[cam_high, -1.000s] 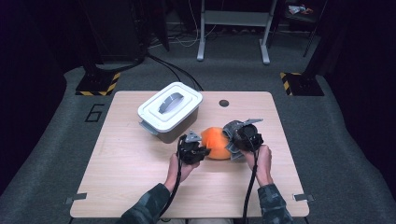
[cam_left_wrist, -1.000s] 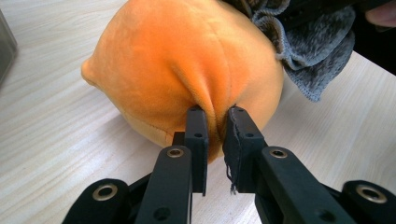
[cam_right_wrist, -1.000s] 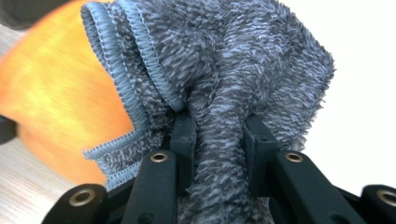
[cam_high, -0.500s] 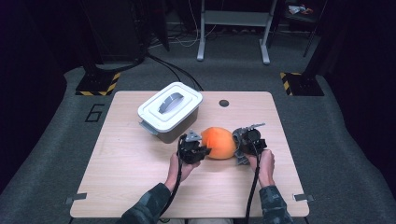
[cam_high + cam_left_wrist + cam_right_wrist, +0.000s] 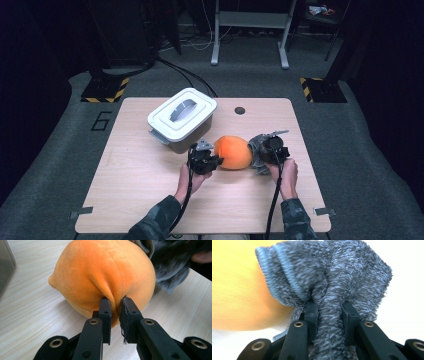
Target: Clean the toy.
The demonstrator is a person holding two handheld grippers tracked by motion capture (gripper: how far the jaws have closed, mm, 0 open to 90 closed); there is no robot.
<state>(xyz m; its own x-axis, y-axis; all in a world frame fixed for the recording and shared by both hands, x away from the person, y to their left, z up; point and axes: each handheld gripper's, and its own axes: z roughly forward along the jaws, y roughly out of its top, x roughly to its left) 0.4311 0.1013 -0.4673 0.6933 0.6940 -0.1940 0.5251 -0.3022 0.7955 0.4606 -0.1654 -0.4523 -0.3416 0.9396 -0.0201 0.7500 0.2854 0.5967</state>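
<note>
An orange plush ball [image 5: 233, 152] lies on the wooden table [image 5: 150, 195] between my two hands. My left gripper [image 5: 209, 159] sits at its left side, shut on a pinched fold of the orange plush [image 5: 105, 275]. My right gripper [image 5: 261, 152] is at the ball's right side, shut on a bunched grey fuzzy cloth [image 5: 258, 150]. In the right gripper view the grey cloth [image 5: 332, 290] rises between the jaws with the orange plush [image 5: 237, 290] just behind it at the left.
A white lidded box [image 5: 182, 118] with a grey handle stands behind and left of the ball. A small dark hole [image 5: 240, 110] marks the table near its far edge. Dark floor, cables and a metal stand lie beyond the table.
My right gripper with the grey cloth has slid off the ball's top to its right side and lower, baring more of the orange plush. The left gripper has kept still.
</note>
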